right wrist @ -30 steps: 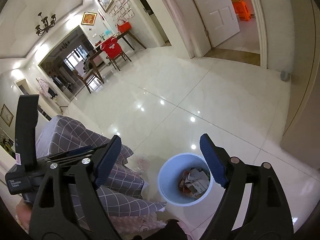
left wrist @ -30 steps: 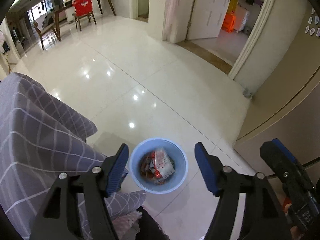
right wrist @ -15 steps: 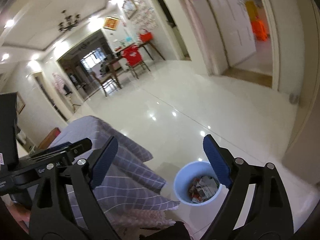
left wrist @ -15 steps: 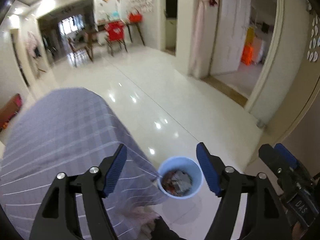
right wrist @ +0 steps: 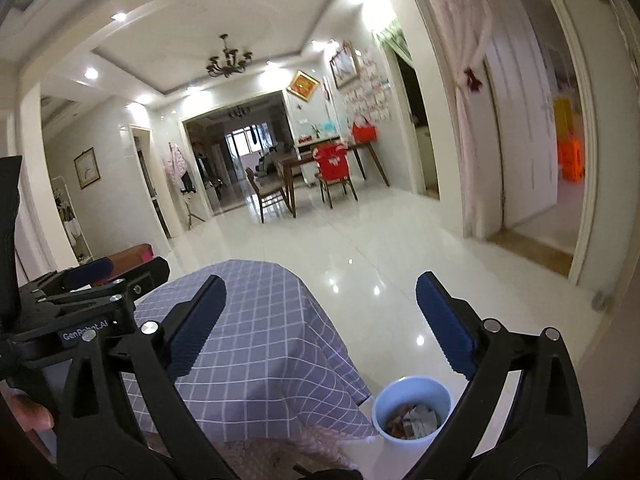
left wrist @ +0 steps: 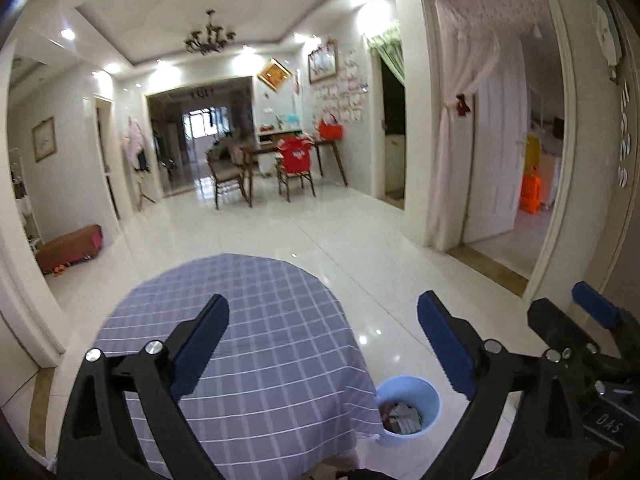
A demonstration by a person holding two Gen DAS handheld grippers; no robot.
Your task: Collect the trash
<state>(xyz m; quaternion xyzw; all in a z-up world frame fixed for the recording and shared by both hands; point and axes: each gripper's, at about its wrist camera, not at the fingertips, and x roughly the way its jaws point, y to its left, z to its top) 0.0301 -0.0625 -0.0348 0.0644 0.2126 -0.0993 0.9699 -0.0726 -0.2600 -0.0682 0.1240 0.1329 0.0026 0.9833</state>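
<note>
A light blue bin [left wrist: 424, 390] stands on the floor beside a round table under a purple checked cloth [left wrist: 260, 340]. Crumpled wrappers [left wrist: 402, 416] lie inside it. My left gripper [left wrist: 322, 312] hovers high above the table edge, jaws opening with nothing between them. In the right wrist view the bin [right wrist: 384, 404] with its wrappers [right wrist: 414, 420] sits low, right of the cloth [right wrist: 260, 340]. My right gripper [right wrist: 320, 292] is also up over the table, jaws opening and empty. The tabletop shows no loose trash.
Glossy white floor tiles [left wrist: 360, 248] stretch to a dining table with chairs [left wrist: 292, 168] at the far end. A doorway with a pink curtain [left wrist: 452, 160] opens on the right. A brown bench [left wrist: 72, 246] sits at the left wall.
Both grippers have risen away from the bin and tilted up toward the room. The bin has slid to the bottom of both views, the tabletop has come into view, and both jaws have widened.
</note>
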